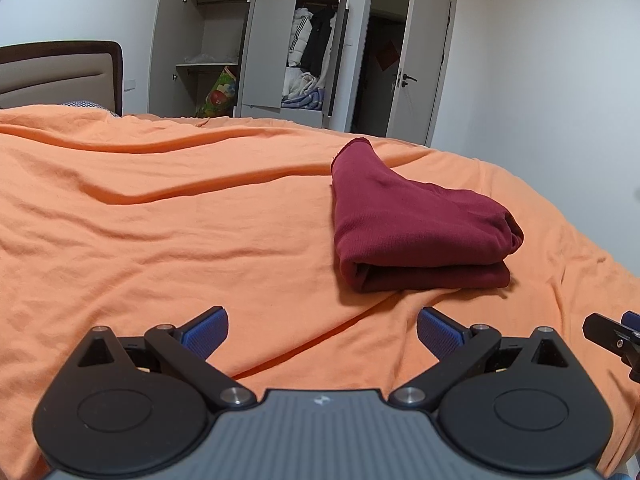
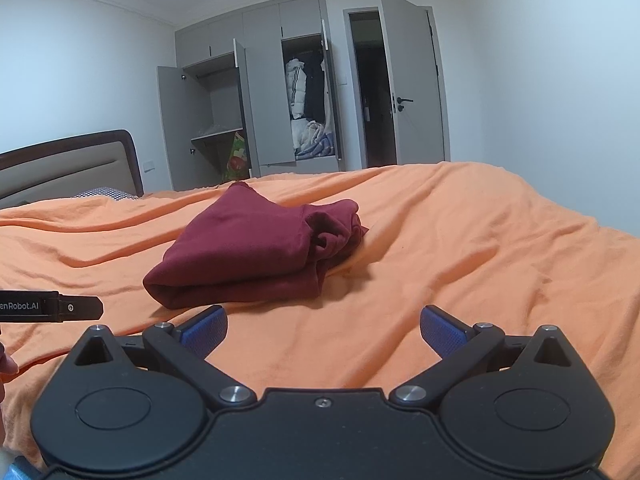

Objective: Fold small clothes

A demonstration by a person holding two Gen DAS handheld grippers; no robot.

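The right gripper (image 2: 323, 330) hangs low over the orange bedsheet (image 2: 460, 248) with its blue-padded fingers (image 2: 442, 330) spread wide and nothing between them. A folded dark red garment (image 2: 248, 252) lies on the sheet at about 11 o'clock from the gripper, apart from it, its bunched end turned toward 2 o'clock. At 9 o'clock the black tip of the left gripper (image 2: 80, 308) juts in from the edge, and an open wardrobe (image 2: 264, 92) stands at 12 o'clock beyond the bed.
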